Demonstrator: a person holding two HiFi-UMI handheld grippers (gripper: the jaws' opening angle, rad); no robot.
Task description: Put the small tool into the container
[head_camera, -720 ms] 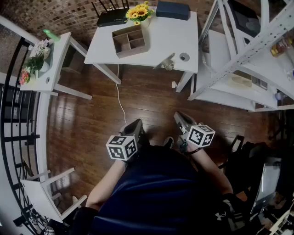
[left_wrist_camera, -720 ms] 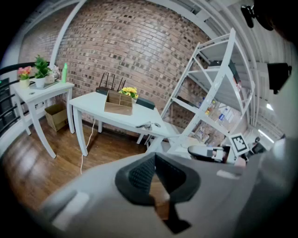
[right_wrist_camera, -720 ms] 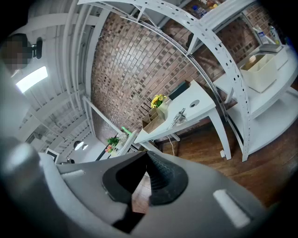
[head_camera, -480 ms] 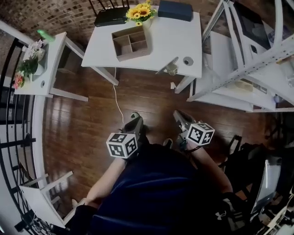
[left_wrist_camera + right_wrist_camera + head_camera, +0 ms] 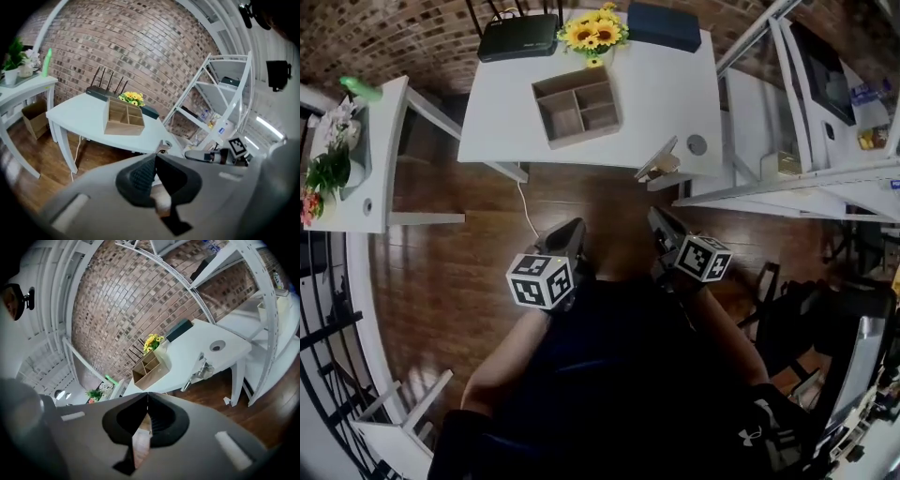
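Note:
A wooden container with several compartments stands on the white table. The small metal tool lies at the table's front right edge, partly over the rim. Both grippers are held low in front of the person's body, short of the table. My left gripper is shut and holds nothing. My right gripper is shut and empty too. The left gripper view shows the container and the tool beyond the shut tips. In the right gripper view, the container and tool lie ahead.
On the table's far edge are a black router, yellow flowers and a dark blue box. A round grey disc sits near the tool. White shelving stands at the right, a side table with plants at the left.
The person has moved toward the table, which now lies closer to both grippers. The two grippers stay shut and level with each other.

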